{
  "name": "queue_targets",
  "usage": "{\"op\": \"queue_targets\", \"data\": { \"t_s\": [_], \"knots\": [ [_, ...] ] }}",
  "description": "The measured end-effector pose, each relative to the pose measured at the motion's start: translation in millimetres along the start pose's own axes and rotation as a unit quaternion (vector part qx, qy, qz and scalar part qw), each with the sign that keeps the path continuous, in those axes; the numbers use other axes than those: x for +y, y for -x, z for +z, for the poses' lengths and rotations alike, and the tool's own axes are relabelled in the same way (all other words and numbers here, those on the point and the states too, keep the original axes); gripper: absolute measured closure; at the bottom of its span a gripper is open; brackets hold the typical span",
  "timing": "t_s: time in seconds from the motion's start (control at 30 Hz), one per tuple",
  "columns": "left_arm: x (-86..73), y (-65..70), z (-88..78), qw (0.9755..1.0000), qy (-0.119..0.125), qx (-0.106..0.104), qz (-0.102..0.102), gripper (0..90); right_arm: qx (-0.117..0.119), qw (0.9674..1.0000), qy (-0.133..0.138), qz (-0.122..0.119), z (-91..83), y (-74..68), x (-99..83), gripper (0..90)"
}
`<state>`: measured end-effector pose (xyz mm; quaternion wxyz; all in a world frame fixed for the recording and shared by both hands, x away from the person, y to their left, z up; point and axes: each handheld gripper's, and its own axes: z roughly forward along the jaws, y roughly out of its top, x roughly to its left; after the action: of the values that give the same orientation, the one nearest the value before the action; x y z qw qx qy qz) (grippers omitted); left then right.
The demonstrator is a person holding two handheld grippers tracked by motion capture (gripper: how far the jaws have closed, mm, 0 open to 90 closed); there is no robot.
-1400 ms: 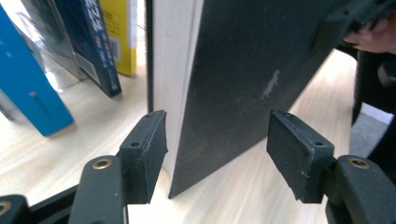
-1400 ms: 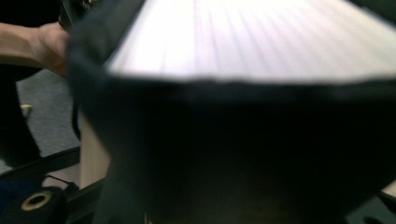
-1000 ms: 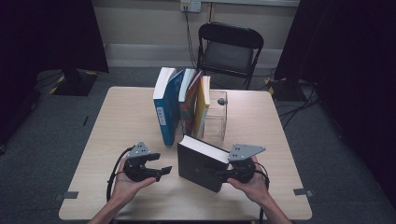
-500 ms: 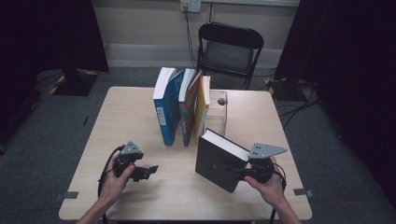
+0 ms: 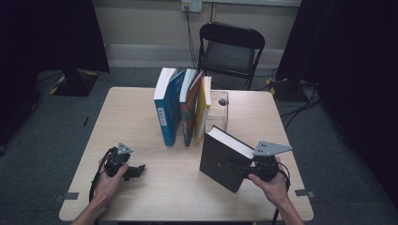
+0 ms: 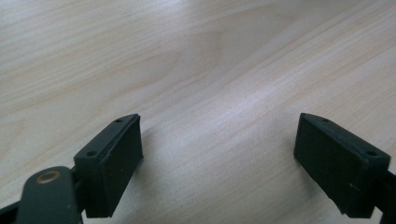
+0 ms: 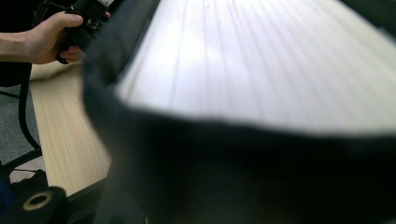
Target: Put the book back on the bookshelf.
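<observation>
Since a second ago, both hands have drawn apart: the left gripper (image 5: pixel 137 171) has slid toward the lower left of the high view and sunk close to the table (image 5: pixel 136 112), while the black book (image 5: pixel 224 157) has shifted to the lower right and now stands tilted on its bottom edge. That left gripper's jaws have just been opening and gape wide over bare wood, nothing between them. At lower right, the right gripper (image 5: pixel 244 169) is clamped on the black book's edge; in its own view the pale pages (image 7: pixel 261 60) loom blurred and close. Behind, at frame centre, three books (image 5: pixel 183 110) stand upright beside a clear box (image 5: pixel 219 110).
</observation>
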<state>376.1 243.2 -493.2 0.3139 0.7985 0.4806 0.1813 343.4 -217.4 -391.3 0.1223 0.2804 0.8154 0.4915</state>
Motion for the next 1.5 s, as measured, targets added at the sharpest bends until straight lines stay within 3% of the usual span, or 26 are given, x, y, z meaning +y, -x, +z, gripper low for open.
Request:
{"op": "queue_targets", "data": {
  "t_s": [0.23,0.33,0.5,0.67,1.07,1.23,1.5],
  "knots": [
    [-6.4,5.4,6.3,0.9993,0.034,0.012,-0.009,4.0,0.001,1.0000,-0.004,0.000,-1.2,-1.5,8.6,48.4],
    [-5.9,4.9,6.9,0.9994,0.032,0.011,-0.008,2.7,-0.005,1.0000,-0.002,-0.001,-1.9,-3.0,13.3,45.4],
    [-4.7,4.3,8.8,0.9995,0.031,0.007,-0.010,0.1,-0.012,0.9999,-0.008,-0.006,-3.1,-1.9,16.0,48.2],
    [-4.2,3.3,9.3,0.9995,0.031,0.003,-0.007,0.0,-0.013,0.9999,0.005,0.010,-3.3,6.4,15.7,50.3],
    [-3.9,2.1,9.0,0.9996,0.027,0.001,-0.001,0.0,-0.058,0.9979,0.013,0.027,3.2,25.5,20.9,50.7],
    [-4.1,3.0,9.7,0.9995,0.032,0.001,-0.007,0.0,-0.079,0.9960,0.017,0.039,9.3,32.7,23.9,50.8],
    [-3.9,2.1,9.0,0.9996,0.026,0.001,-0.001,0.0,-0.107,0.9926,0.016,0.054,17.8,34.7,30.9,50.8]
  ]
}}
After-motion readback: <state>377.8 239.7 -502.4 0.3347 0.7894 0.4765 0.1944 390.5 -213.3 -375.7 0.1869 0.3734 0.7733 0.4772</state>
